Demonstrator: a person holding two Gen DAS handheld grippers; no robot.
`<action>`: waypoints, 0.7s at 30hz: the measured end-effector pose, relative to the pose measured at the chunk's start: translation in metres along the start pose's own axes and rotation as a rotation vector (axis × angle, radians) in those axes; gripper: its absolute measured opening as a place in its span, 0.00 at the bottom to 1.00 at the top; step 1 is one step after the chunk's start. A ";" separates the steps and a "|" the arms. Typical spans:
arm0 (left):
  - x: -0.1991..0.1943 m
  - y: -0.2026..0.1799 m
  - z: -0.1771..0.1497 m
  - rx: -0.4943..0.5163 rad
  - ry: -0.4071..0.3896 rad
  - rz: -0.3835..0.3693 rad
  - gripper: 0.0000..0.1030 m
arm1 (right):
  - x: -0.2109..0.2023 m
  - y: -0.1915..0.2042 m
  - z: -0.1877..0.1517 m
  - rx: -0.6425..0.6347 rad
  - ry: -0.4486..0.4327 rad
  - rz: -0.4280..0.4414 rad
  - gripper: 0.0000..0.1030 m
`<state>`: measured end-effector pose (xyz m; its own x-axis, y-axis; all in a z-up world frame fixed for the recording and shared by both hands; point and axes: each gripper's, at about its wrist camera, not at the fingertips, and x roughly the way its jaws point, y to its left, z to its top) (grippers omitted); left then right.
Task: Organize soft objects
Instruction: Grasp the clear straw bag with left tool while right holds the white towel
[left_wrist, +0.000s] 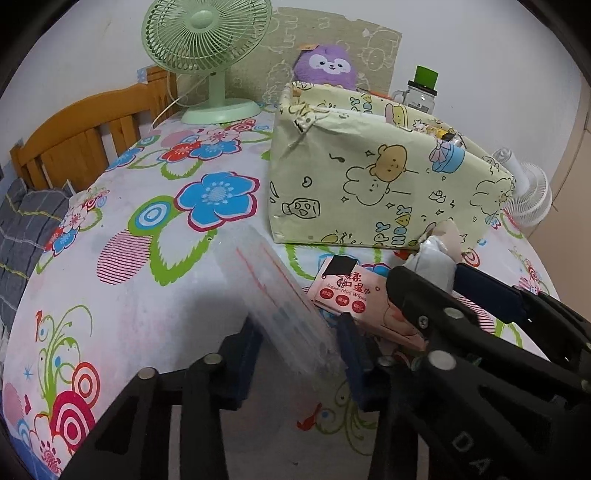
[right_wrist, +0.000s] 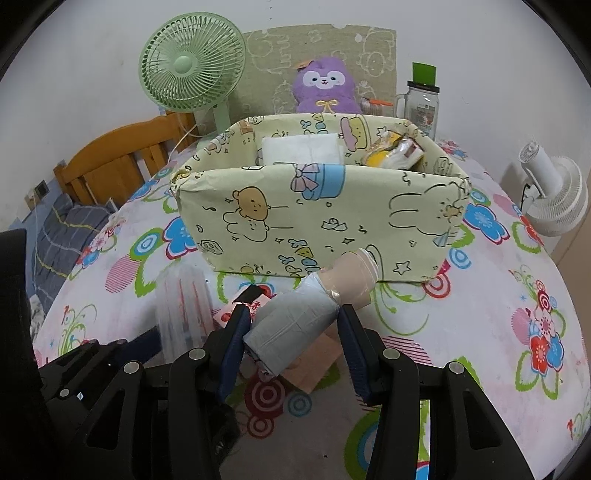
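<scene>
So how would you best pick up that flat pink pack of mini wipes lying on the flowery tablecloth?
Grip the flat pink pack of mini wipes across its thin edges, probably coming down from above at its far end near the yellow cartoon-print box. It lies flat, and the right gripper, holding the grey wrapped roll, hangs over its near end.

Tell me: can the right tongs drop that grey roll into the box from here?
Probably yes. The right tongs grip the grey roll in front of the open-topped box; nothing blocks the way, though the near wall needs clearing first.
</scene>
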<state>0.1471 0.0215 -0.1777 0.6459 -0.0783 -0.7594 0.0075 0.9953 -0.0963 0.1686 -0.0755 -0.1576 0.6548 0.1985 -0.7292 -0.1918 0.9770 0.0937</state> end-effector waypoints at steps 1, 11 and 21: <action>-0.001 0.000 0.000 0.001 -0.003 0.004 0.32 | 0.001 0.000 0.000 0.002 0.002 0.001 0.51; -0.015 -0.010 -0.007 0.023 -0.023 -0.005 0.22 | -0.011 -0.004 -0.007 0.014 -0.013 0.002 0.51; -0.044 -0.027 -0.018 0.055 -0.073 -0.010 0.18 | -0.044 -0.013 -0.019 0.037 -0.058 -0.001 0.51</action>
<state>0.1052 -0.0033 -0.1534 0.6995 -0.0859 -0.7095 0.0548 0.9963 -0.0665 0.1284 -0.0983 -0.1398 0.6967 0.2003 -0.6888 -0.1642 0.9793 0.1188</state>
